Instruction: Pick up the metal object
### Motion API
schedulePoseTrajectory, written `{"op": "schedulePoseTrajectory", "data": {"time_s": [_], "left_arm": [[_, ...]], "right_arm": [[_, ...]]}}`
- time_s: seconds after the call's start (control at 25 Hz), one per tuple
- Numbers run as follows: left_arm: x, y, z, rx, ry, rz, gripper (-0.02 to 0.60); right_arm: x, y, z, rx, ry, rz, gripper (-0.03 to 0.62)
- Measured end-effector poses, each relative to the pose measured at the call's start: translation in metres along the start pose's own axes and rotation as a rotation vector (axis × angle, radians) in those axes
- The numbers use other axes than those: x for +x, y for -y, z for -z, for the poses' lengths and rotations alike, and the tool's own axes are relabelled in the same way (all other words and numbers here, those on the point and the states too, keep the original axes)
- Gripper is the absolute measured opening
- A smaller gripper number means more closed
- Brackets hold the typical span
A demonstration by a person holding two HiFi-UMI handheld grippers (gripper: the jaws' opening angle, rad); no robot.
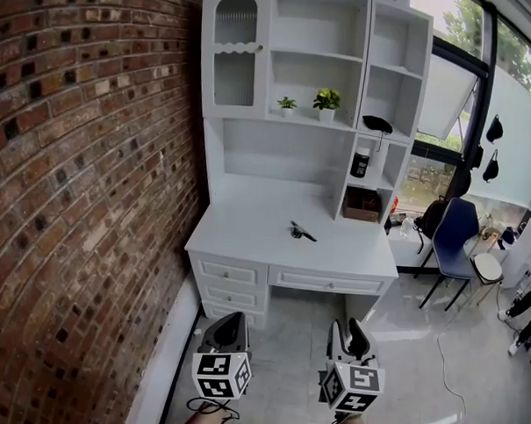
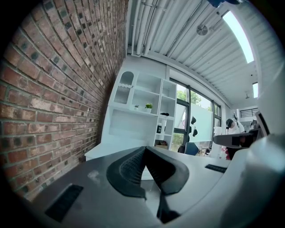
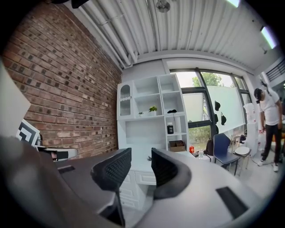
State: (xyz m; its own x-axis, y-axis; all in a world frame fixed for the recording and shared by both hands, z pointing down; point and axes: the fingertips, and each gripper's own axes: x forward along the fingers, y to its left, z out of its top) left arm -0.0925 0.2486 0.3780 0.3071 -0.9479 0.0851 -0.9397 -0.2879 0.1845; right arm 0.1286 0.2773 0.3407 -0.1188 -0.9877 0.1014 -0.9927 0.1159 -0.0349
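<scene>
A small dark metal object (image 1: 301,231) lies on the white desk top (image 1: 247,237), near its middle. It also shows as a tiny dark speck (image 3: 149,158) in the right gripper view. Both grippers hang low in front of the desk, well short of it, above the floor. My left gripper (image 1: 228,324) has its jaws pressed together with nothing between them. My right gripper (image 1: 347,329) stands open with an empty gap between its pads (image 3: 113,169).
A white desk with drawers (image 1: 324,281) and a shelf hutch (image 1: 316,60) stands against a brick wall (image 1: 83,172) on the left. Two small potted plants (image 1: 327,100) sit on a shelf. A blue chair (image 1: 458,237) stands to the right. A person (image 3: 269,129) stands far right.
</scene>
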Motion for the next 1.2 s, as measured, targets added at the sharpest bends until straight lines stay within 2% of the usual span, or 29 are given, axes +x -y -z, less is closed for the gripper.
{"op": "schedulePoseTrajectory", "data": {"time_s": [0.08, 0.44, 0.72, 1.2], "left_arm": [[0.003, -0.005, -0.001, 0.001, -0.004, 0.001, 0.008], [0.015, -0.024, 0.001, -0.003, -0.008, 0.017, 0.008], [0.036, -0.027, 0.014, -0.008, -0.046, 0.030, 0.008], [0.146, -0.028, 0.002, -0.008, -0.039, -0.003, 0.008]], "right_arm": [[0.003, -0.001, 0.000, 0.000, 0.000, 0.009, 0.160], [0.014, -0.004, 0.007, 0.002, -0.010, 0.044, 0.163], [0.028, 0.010, 0.020, 0.017, -0.045, 0.062, 0.160], [0.139, 0.059, 0.007, 0.026, -0.048, 0.023, 0.150]]}}
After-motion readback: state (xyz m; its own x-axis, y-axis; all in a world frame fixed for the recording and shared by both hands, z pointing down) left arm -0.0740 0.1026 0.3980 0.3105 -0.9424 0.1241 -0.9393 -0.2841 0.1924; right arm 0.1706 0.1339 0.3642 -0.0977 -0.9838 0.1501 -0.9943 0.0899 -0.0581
